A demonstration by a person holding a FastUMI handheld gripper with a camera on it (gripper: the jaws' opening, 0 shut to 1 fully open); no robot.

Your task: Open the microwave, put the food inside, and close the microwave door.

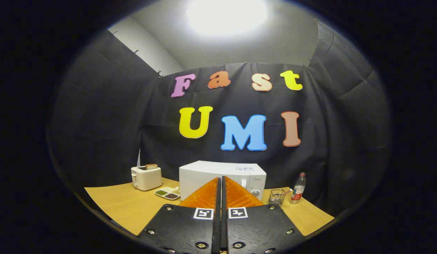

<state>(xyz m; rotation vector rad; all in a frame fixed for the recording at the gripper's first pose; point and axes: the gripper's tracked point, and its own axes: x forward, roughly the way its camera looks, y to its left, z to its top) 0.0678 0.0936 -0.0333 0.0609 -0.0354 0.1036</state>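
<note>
The gripper [221,180] has its two fingers pressed together with nothing between them, pointing at the white box-shaped microwave [222,178] on the light wooden table [126,204]. The microwave door looks shut. The food looks to be in the small white tray with three pockets [167,193], just left of the microwave and touching nothing else. Further left of the microwave stands a cream toaster with bread in it [146,177]. Right of the microwave are a little wire basket [276,197] and a clear plastic bottle with a red label [298,188]. With the fingers closed, they might slip off the door. A wide swing could knock the basket or tip the bottle.
</note>
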